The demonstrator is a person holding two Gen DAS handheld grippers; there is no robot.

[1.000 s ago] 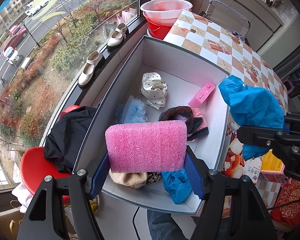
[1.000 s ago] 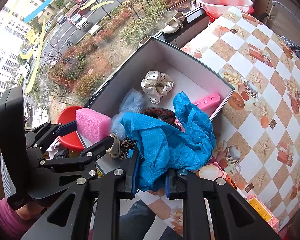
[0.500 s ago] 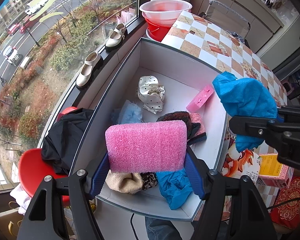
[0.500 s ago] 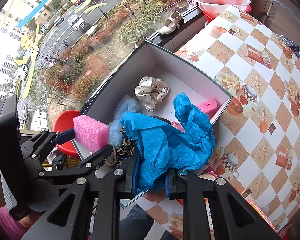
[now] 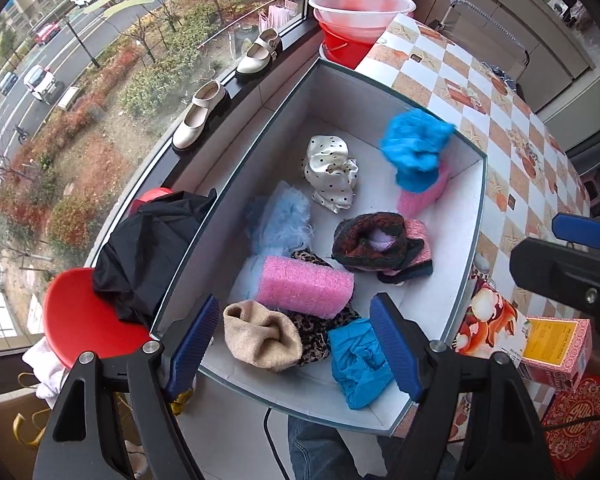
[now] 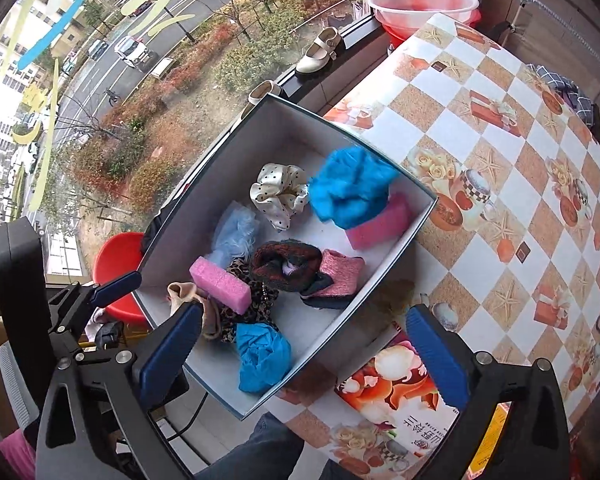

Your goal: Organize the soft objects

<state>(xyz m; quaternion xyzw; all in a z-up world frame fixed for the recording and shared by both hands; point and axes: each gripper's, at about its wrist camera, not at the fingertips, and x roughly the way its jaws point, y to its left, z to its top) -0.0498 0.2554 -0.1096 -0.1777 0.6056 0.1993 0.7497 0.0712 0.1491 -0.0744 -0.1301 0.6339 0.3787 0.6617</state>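
A grey open box [image 5: 466, 268] [image 6: 396, 256] holds several soft things. A pink foam block [image 5: 304, 286] [image 6: 220, 286] lies on the pile near its front. A blue cloth [image 5: 416, 152] [image 6: 350, 194], blurred, sits over a second pink block [image 6: 380, 224] at the far right. My left gripper [image 5: 296, 346] is open and empty above the box's front. My right gripper [image 6: 304, 356] is open and empty above the box's right front corner.
Also in the box: a polka-dot scrunchie [image 5: 332, 172], a light blue fluffy piece [image 5: 280, 220], dark knit socks [image 5: 376, 240], a beige sock [image 5: 260, 334], another blue cloth [image 5: 360, 360]. A patterned table [image 6: 500, 160], a red chair [image 5: 80, 316] and printed cartons [image 5: 556, 344] surround it.
Both grippers opened. The pink foam block dropped from the left gripper onto the pile. The blue cloth left the right gripper and landed at the box's far right.
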